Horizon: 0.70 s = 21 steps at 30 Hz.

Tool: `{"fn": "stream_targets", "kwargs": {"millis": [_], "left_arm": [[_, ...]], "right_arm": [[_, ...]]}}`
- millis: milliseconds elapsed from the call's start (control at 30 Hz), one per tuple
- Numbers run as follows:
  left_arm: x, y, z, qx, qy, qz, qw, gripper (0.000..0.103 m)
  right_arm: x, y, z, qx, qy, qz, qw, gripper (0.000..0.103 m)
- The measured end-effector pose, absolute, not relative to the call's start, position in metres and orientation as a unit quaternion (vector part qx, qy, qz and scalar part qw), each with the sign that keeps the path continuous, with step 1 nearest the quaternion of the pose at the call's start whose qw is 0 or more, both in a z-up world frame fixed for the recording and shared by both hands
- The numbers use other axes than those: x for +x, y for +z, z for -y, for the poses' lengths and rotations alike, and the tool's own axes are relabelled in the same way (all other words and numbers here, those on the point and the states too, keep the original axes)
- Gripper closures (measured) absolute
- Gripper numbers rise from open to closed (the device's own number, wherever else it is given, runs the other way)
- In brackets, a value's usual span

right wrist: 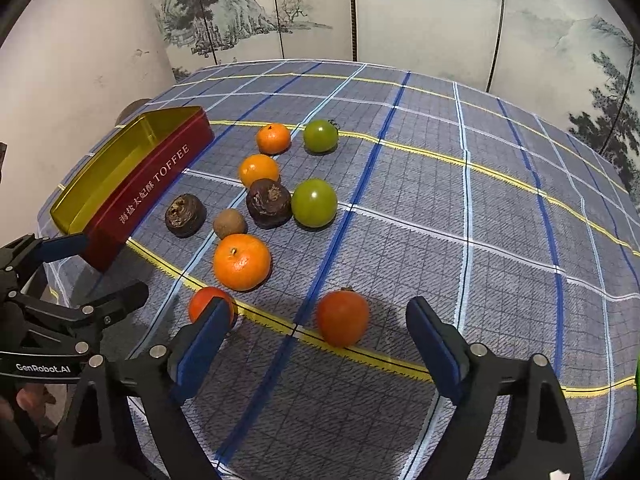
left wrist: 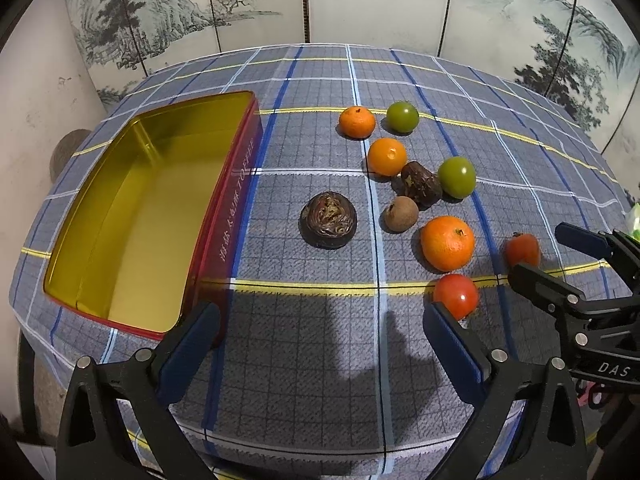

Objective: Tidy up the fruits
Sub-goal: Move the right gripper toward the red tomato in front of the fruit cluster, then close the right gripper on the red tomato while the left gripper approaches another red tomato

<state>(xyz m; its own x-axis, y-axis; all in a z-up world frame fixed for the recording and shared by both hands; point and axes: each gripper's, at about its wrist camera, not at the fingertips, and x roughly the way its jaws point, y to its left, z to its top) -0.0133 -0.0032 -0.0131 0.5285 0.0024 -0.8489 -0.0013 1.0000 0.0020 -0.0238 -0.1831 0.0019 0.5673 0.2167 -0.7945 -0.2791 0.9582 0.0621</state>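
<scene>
I see the round red-orange persimmon (right wrist: 343, 317) lying on the blue plaid tablecloth (right wrist: 480, 208), between my right gripper (right wrist: 320, 340) fingers, which stand apart, untouched. Other fruits cluster beyond. My left gripper (left wrist: 320, 336) is spread wide beside the empty red toffee tin (left wrist: 132, 216).

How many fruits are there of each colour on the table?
Orange: 3
Green: 2
Red: 2
Dark brown: 2
Light brown: 1
Total: 10 fruits, all on the tablecloth; none in the tin yet.
</scene>
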Motion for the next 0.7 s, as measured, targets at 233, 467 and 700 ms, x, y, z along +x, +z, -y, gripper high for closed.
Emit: {"fn": "stream_targets", "kwargs": {"millis": [233,467,700], "left_arm": [[-0.014,-0.015,0.004,-0.001,-0.002,-0.489,0.872,0.007],[-0.014,-0.017,0.007,-0.002,-0.010,-0.492,0.871,0.007],[-0.015,-0.016,0.012,-0.001,-0.023,-0.493,0.870,0.008]], "right_arm": [[-0.023,-0.003,0.184,-0.030,0.144,-0.450,0.881,0.028],[-0.020,-0.011,0.186,-0.020,0.146,-0.460,0.876,0.040],[-0.015,-0.017,0.190,-0.018,0.138,-0.467,0.873,0.049]]}}
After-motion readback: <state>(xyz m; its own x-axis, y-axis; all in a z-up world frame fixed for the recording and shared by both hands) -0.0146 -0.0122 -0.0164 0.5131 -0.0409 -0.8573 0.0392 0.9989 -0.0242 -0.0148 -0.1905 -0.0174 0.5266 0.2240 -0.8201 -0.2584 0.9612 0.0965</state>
